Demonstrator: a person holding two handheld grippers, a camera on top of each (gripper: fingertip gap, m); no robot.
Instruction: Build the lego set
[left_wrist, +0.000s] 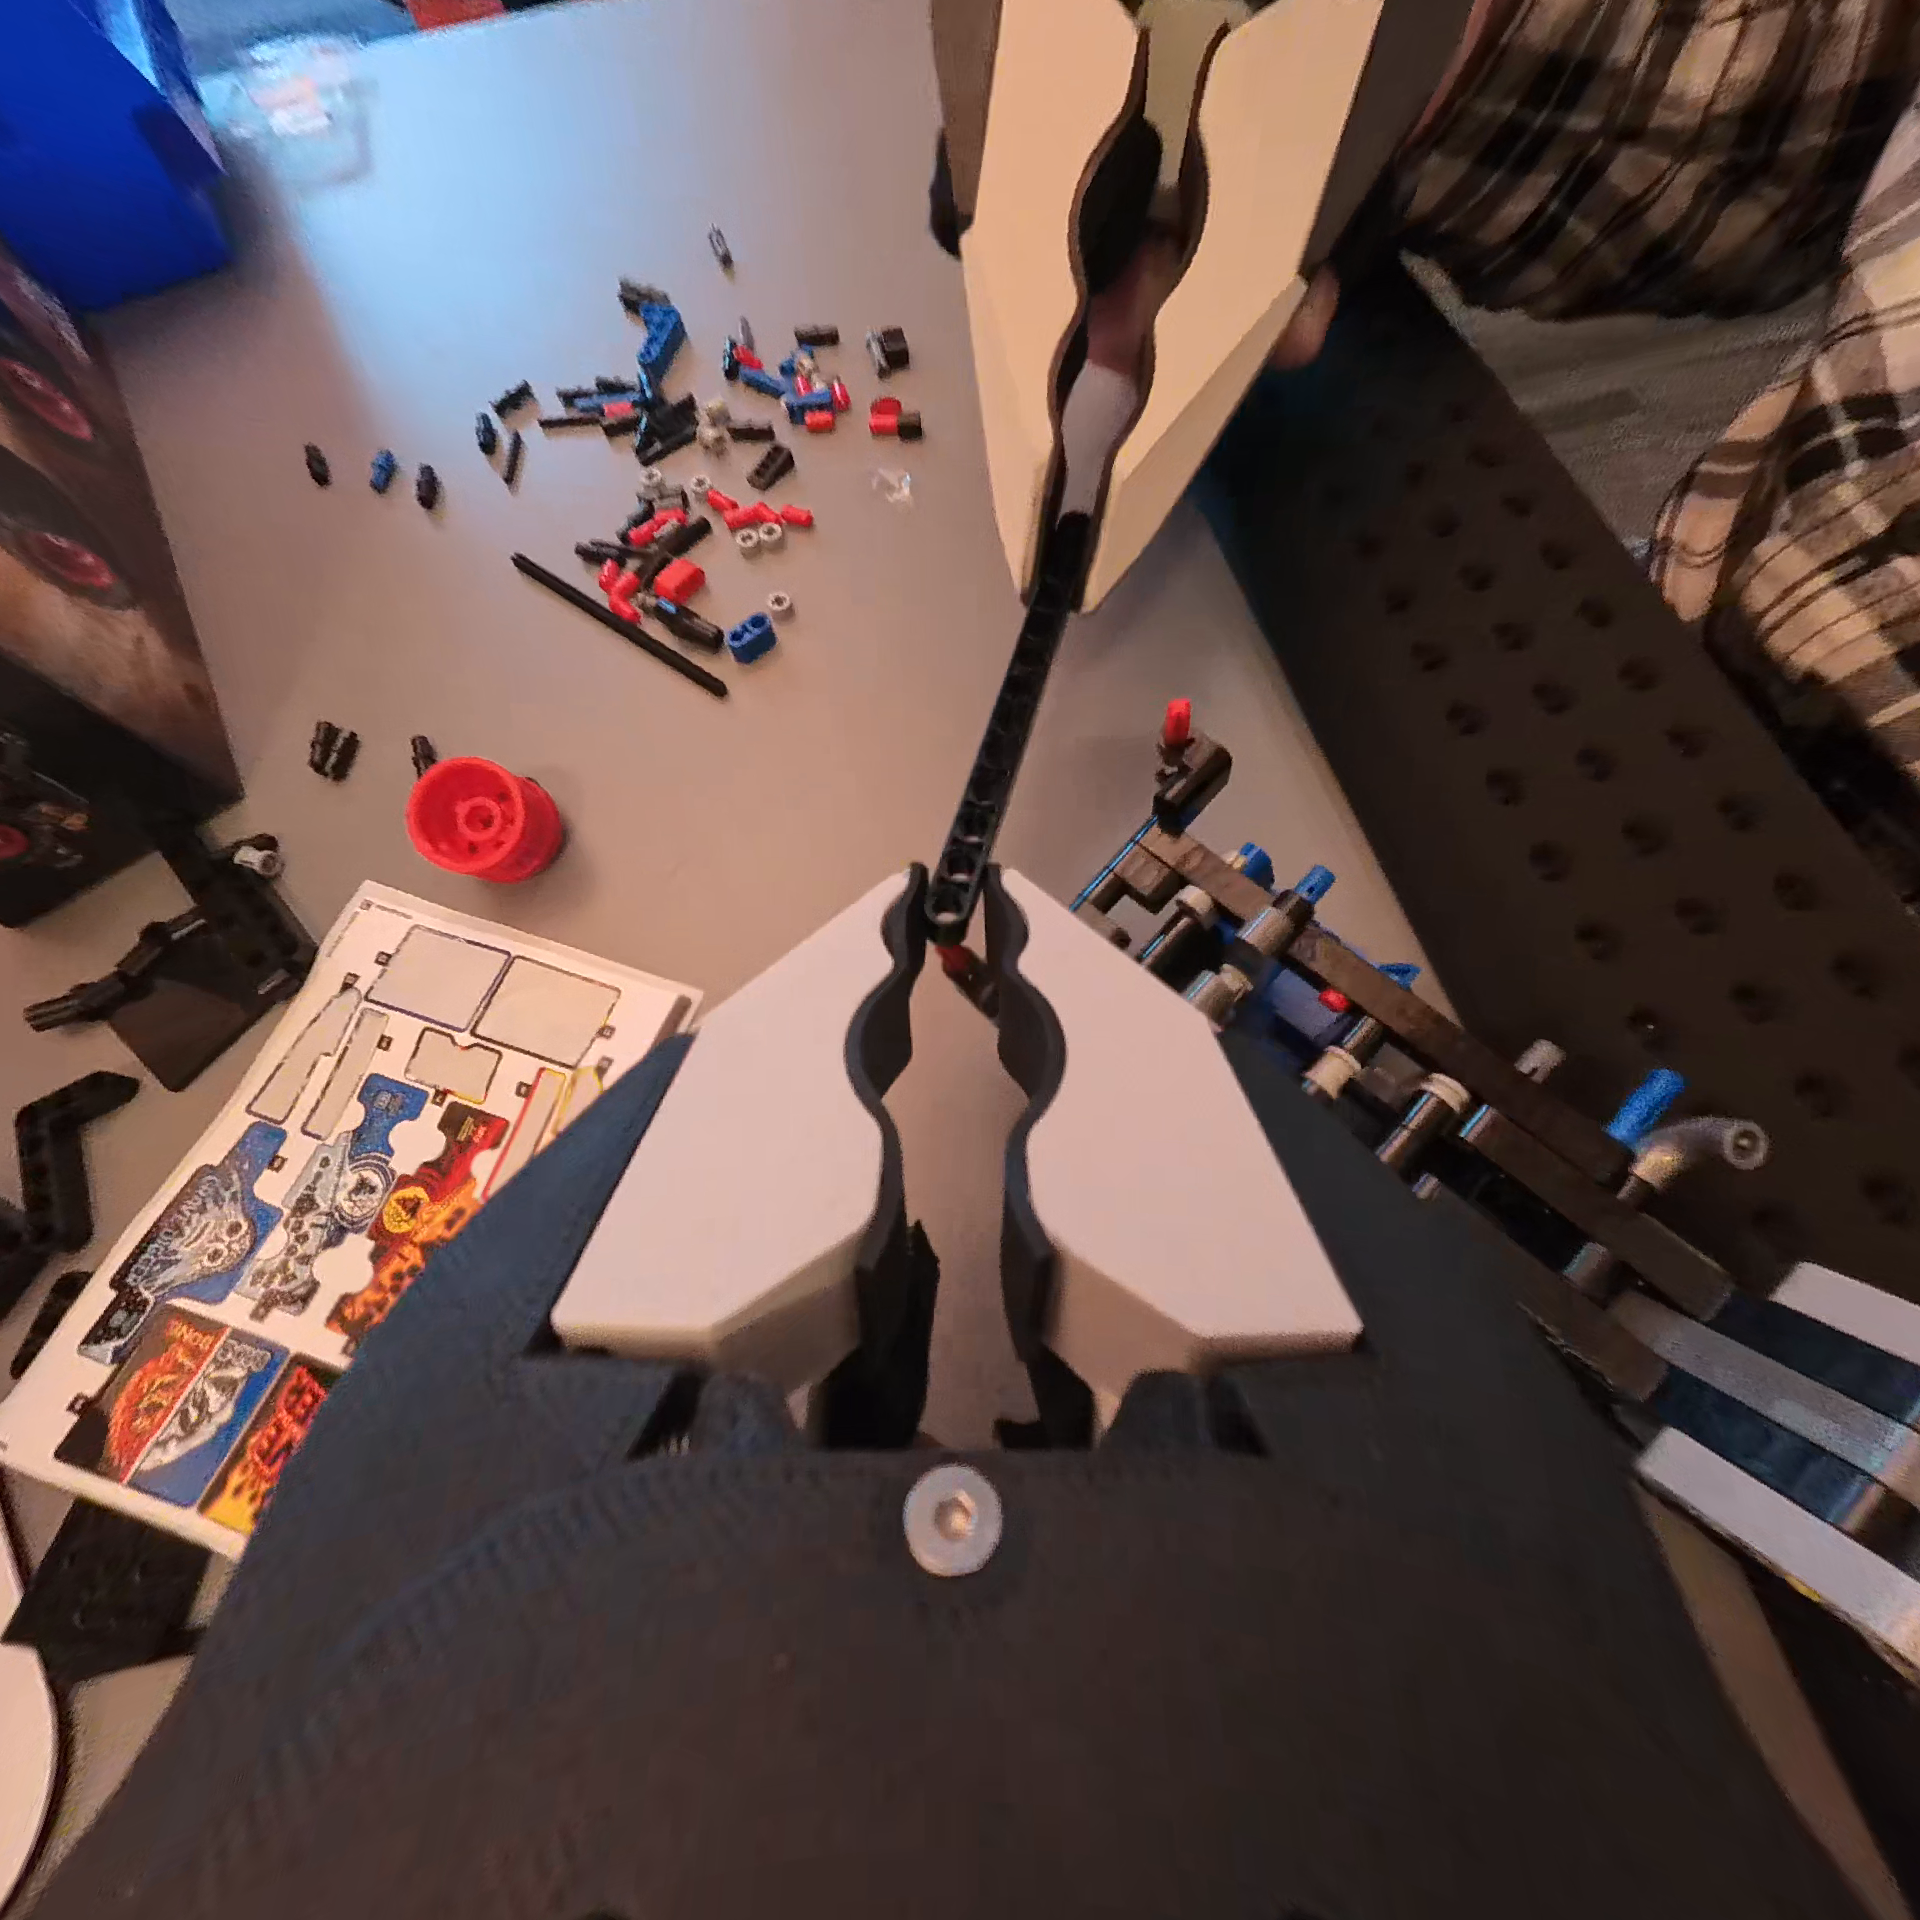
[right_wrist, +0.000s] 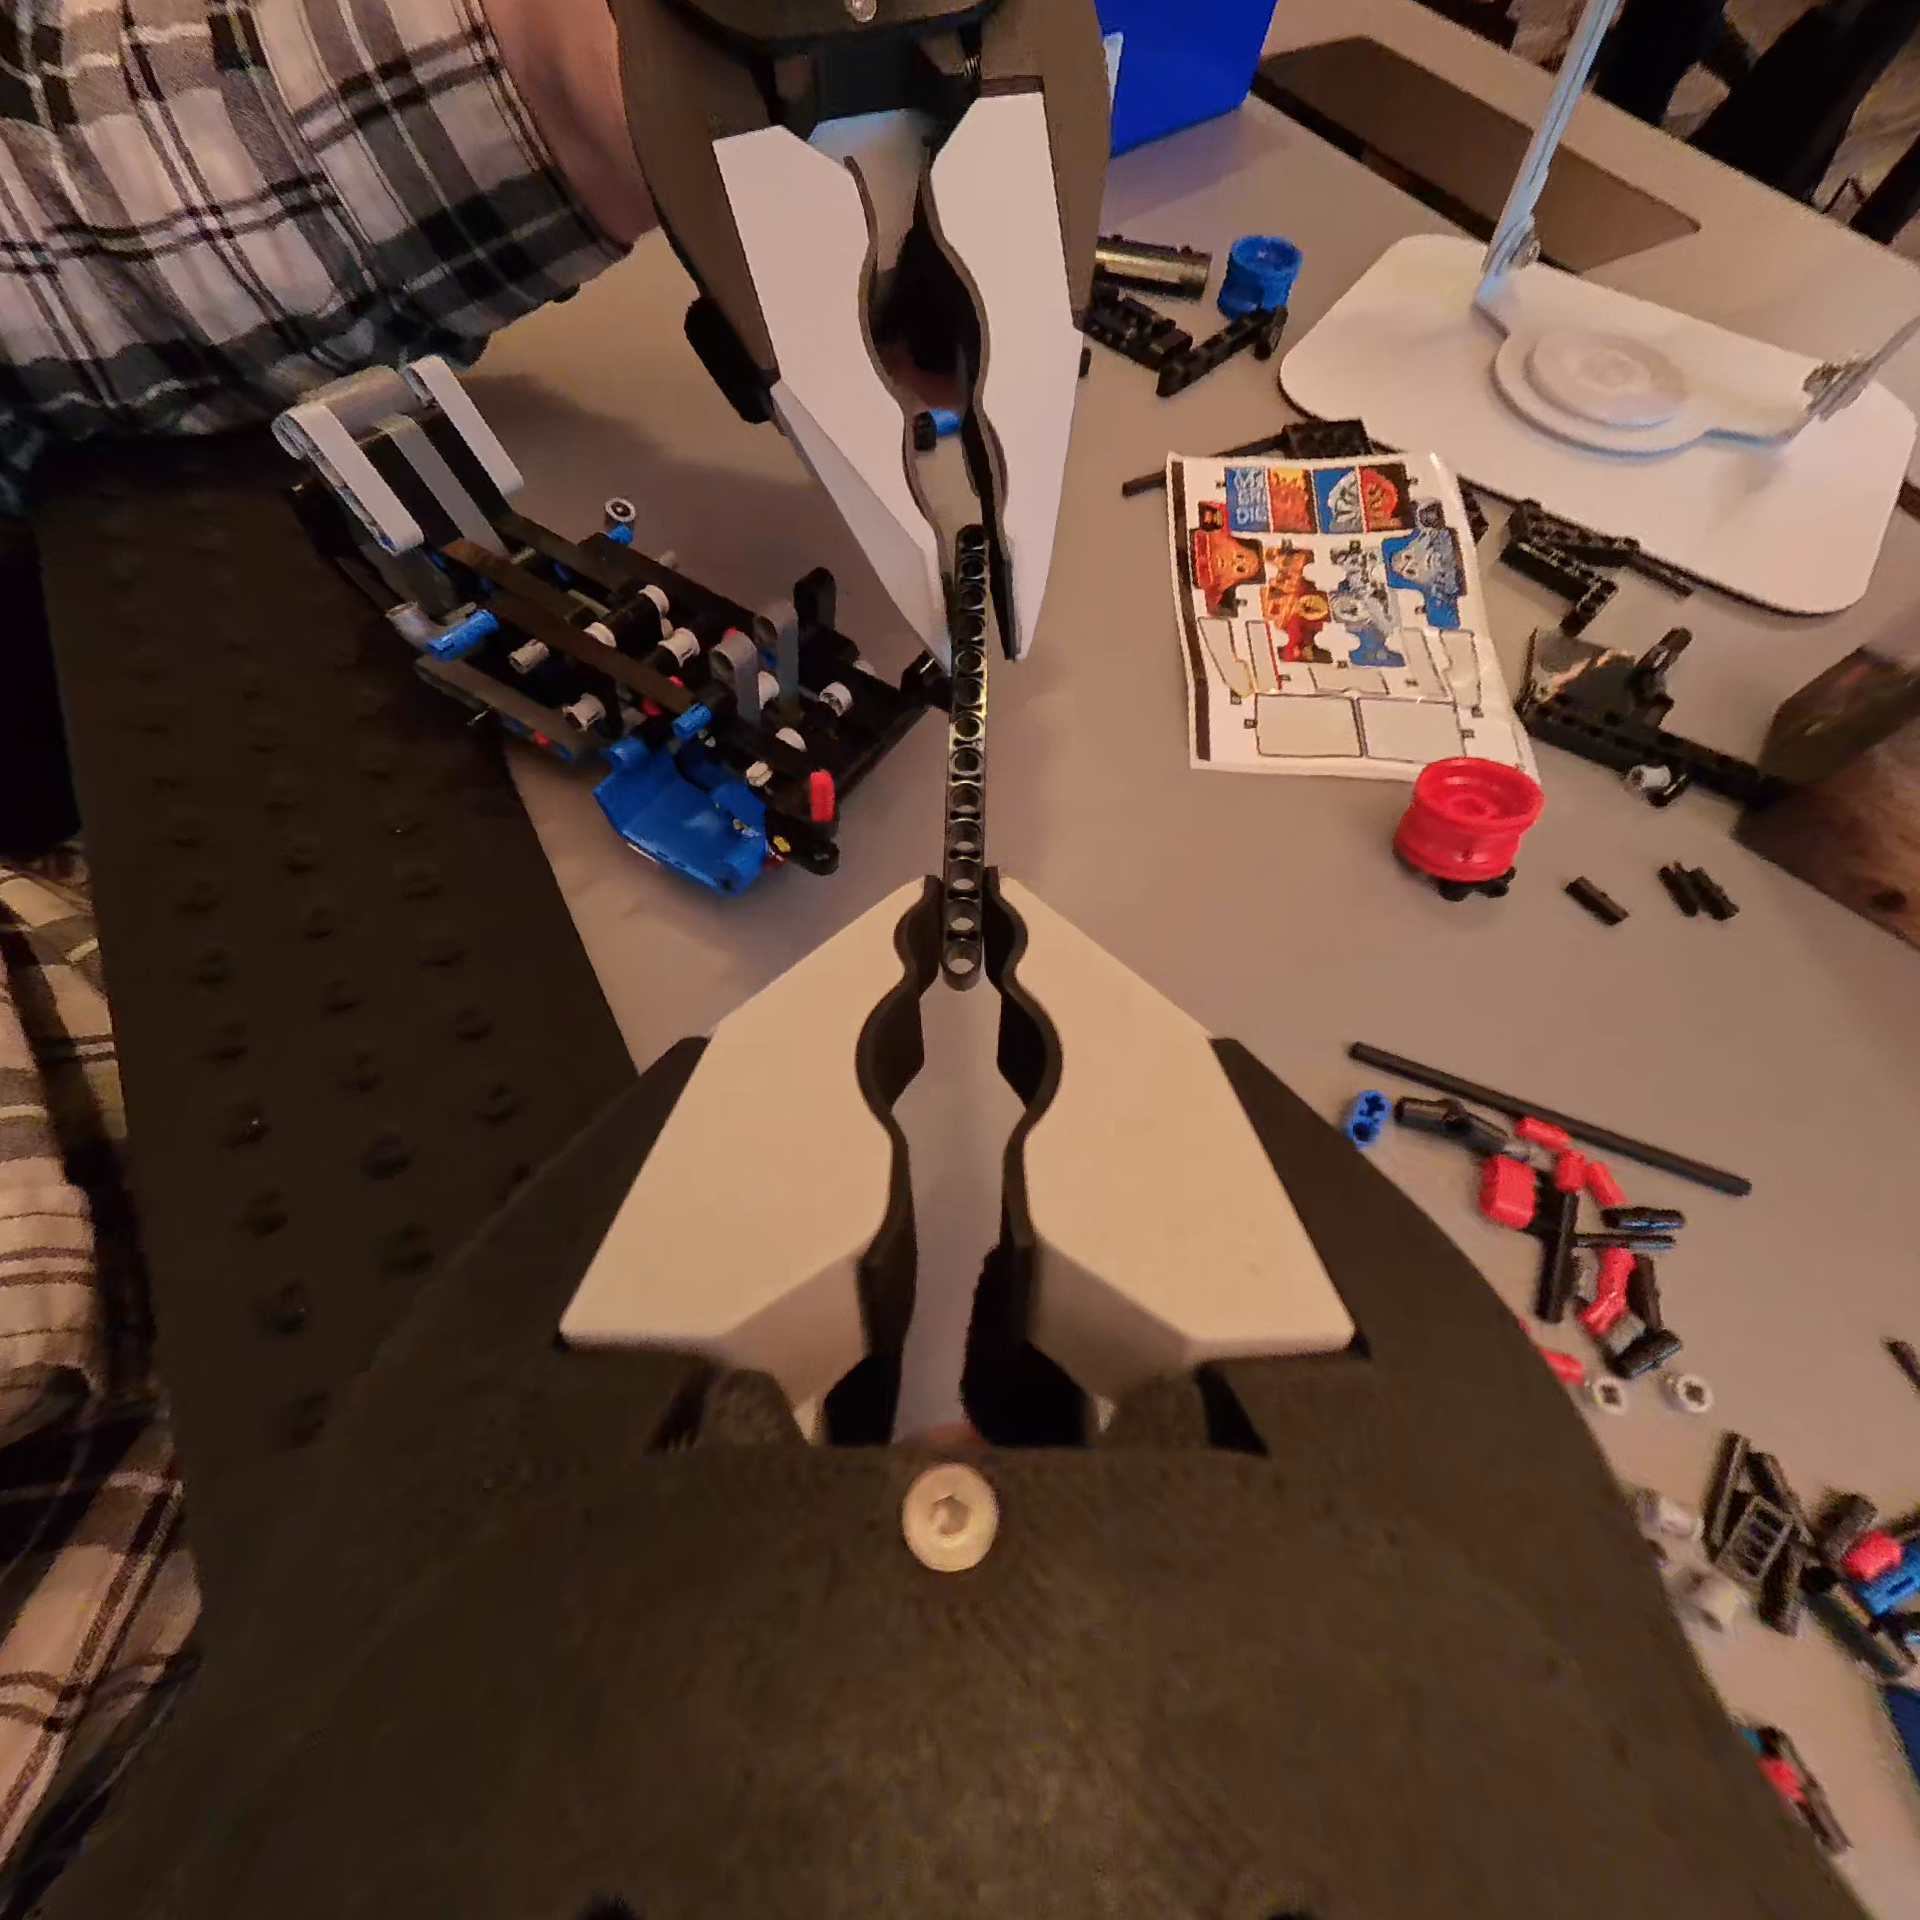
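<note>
A long black beam with holes (left_wrist: 1003, 748) hangs in the air between both grippers. My left gripper (left_wrist: 954, 902) is shut on one end of it, where a small red pin (left_wrist: 951, 958) sticks out. My right gripper (right_wrist: 962, 914) is shut on the other end of the beam (right_wrist: 966, 748). Each gripper shows opposite in the other's view: the right one (left_wrist: 1058, 582) and the left one (right_wrist: 971, 582). The half-built black, blue and grey chassis (right_wrist: 623, 665) lies on the table below the beam; it also shows in the left wrist view (left_wrist: 1351, 1018).
A pile of loose red, blue and black parts (left_wrist: 675, 468) and a long black axle (left_wrist: 618, 623) lie on the grey table (left_wrist: 727, 758). A red wheel hub (left_wrist: 483, 821), a sticker sheet (right_wrist: 1340, 613), black panels (right_wrist: 1621, 707), a white stand base (right_wrist: 1621, 457) and a dark perforated board (right_wrist: 312, 935) surround the work spot. Across from one pair of fingers to the other is roughly 6 cm.
</note>
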